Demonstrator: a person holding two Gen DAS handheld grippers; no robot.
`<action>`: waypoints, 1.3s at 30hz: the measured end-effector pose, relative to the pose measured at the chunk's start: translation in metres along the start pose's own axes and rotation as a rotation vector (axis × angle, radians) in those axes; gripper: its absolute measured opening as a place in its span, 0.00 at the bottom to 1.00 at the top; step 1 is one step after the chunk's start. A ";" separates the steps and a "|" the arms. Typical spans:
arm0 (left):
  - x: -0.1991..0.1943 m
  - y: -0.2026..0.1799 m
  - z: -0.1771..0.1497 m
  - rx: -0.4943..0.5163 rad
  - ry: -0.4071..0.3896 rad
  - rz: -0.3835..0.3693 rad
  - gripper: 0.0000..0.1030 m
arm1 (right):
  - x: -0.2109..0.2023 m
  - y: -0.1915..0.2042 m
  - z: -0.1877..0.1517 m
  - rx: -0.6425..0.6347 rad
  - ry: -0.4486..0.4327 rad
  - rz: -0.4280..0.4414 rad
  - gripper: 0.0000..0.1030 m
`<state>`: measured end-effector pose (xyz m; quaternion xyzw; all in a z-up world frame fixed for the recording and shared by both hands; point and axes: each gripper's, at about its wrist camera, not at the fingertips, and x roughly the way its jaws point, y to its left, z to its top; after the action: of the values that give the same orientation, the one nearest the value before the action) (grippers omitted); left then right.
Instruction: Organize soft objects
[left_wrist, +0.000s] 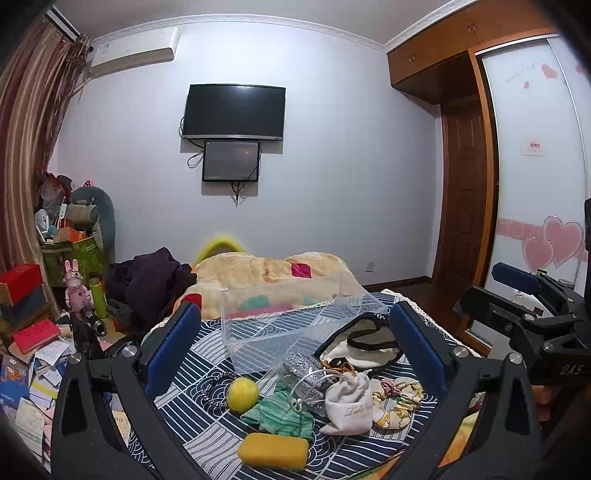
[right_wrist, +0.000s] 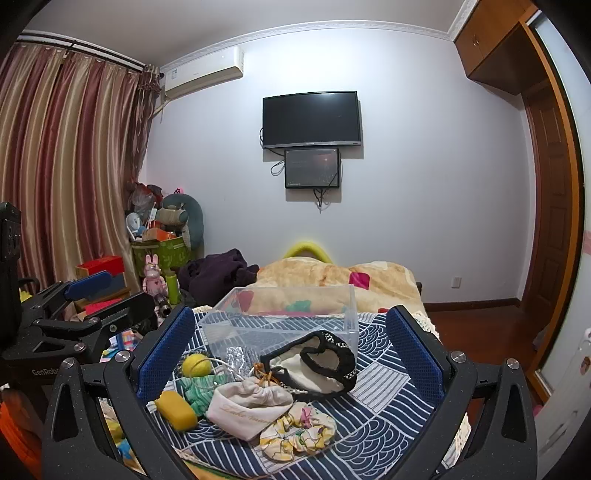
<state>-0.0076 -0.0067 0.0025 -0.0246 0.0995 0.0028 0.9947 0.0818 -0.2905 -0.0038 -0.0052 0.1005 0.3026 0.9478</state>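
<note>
Soft items lie on a blue-and-white patterned cloth: a yellow ball, a yellow sponge, a green knit cloth, a white drawstring pouch, a floral scrunchie, a silver glitter pouch and a black-trimmed cream bag. An empty clear plastic box stands behind them. My left gripper is open and empty above the pile. My right gripper is open and empty too; the pouch, scrunchie and sponge lie below it.
A beige blanket and dark clothes lie behind the box. Books, boxes and a pink rabbit toy clutter the left side. A wardrobe with heart stickers stands at right. The right gripper's body shows beside the left.
</note>
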 end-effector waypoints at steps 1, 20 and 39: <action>0.000 0.000 0.000 0.000 0.000 0.000 1.00 | 0.000 0.000 0.000 0.000 -0.001 0.000 1.00; -0.001 -0.001 0.001 0.001 0.003 -0.008 1.00 | 0.000 0.001 0.001 0.001 0.000 0.003 1.00; 0.034 0.016 -0.043 -0.032 0.230 0.001 1.00 | 0.029 -0.014 -0.030 0.033 0.156 0.031 1.00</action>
<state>0.0170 0.0067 -0.0468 -0.0405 0.2128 0.0021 0.9763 0.1068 -0.2872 -0.0397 -0.0114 0.1791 0.3141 0.9323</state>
